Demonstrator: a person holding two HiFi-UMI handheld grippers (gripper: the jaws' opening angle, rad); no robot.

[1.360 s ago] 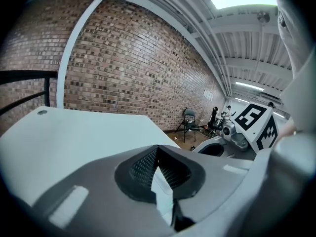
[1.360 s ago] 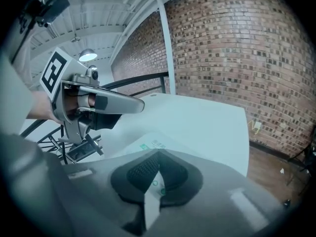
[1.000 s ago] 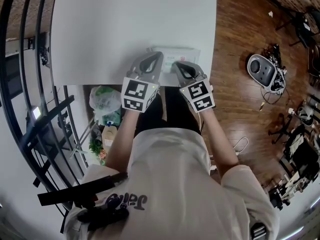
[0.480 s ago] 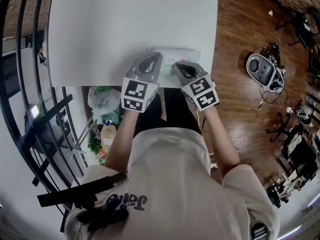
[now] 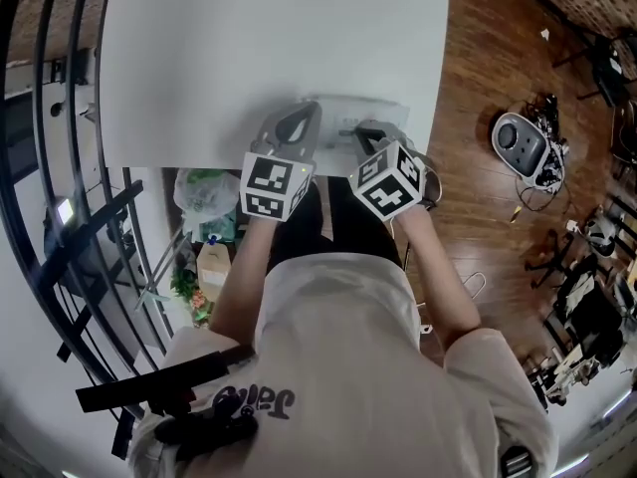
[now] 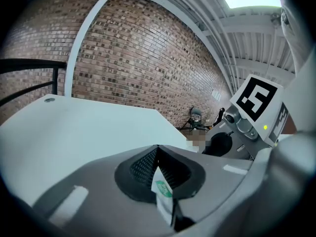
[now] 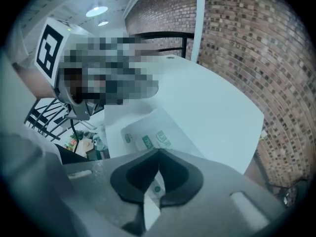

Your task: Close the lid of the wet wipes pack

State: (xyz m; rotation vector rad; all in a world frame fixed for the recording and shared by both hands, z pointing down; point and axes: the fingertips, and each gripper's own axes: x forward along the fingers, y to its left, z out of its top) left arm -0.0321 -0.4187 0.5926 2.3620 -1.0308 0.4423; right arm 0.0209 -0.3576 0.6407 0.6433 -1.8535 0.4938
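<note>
Left gripper (image 6: 159, 154): fingers pressed together on a thin white, green-printed edge of the wet wipes pack (image 7: 157, 132); judged to be anchoring it.
Right gripper (image 7: 158, 157): fingers closed on another thin white part of the pack; whether this is the lid flap cannot be told.
Pack position: flat at the near edge of the desk (image 5: 279, 48), between and just beyond the two grippers' tips.
Step in hand (judged): laying the lid down over the opening.
Technique: hold the left grip steady, lower the flap without creasing it, then press along its length to seal; avoid dragging the pack off the desk edge.
</note>
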